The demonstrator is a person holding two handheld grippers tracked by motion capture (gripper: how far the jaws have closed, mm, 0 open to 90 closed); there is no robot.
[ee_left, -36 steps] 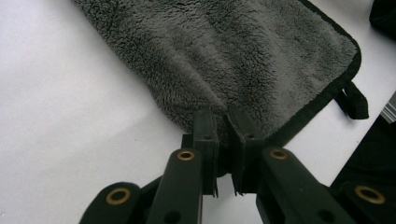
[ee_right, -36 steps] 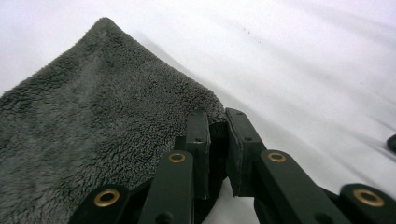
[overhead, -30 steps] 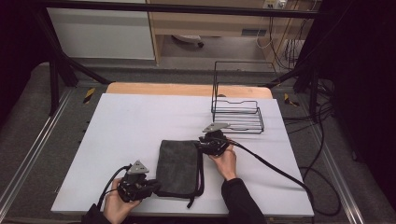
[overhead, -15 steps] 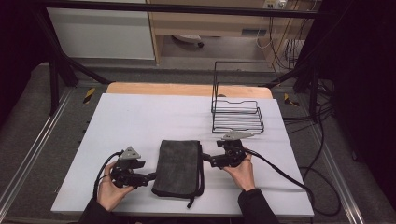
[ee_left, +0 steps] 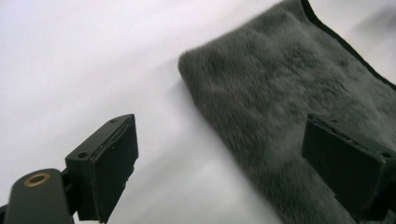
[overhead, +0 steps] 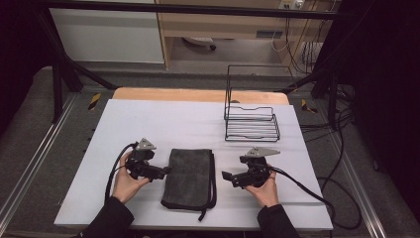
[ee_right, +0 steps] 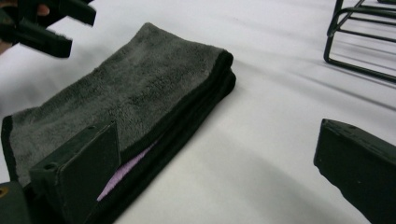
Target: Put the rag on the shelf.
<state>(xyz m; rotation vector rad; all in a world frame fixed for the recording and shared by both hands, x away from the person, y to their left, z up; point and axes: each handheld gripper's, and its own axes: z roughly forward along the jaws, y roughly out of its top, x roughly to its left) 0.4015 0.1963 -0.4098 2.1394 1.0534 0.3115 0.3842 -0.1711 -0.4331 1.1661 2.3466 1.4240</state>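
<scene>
Your left gripper (overhead: 166,170) has its jaws spread wide, and they have just been opening; nothing is pinched between them, though in the left gripper view one pad hangs over the near edge of the folded dark grey plush towel (ee_left: 289,107) while the other hangs over bare table. Your right gripper (overhead: 225,176) is likewise spread, its jaws just opened, with nothing clamped: in the right gripper view one pad sits just beside the towel's stacked black-edged fold (ee_right: 187,121) and the other over the white surface. A second ago both grippers were closed on the towel, the left at its near left corner and the right at its far right corner; now both have let go and drawn apart, left and right of it. The towel lies flat on the white table top (overhead: 163,119), folded into a narrow rectangle between your two hands. Your left hand (overhead: 126,181) points its tool rightward at the towel's left edge, almost touching it; your right hand (overhead: 262,186) points leftward, a little clear of the right edge. The black wire rack (overhead: 251,124) stands farther back on the right.
</scene>
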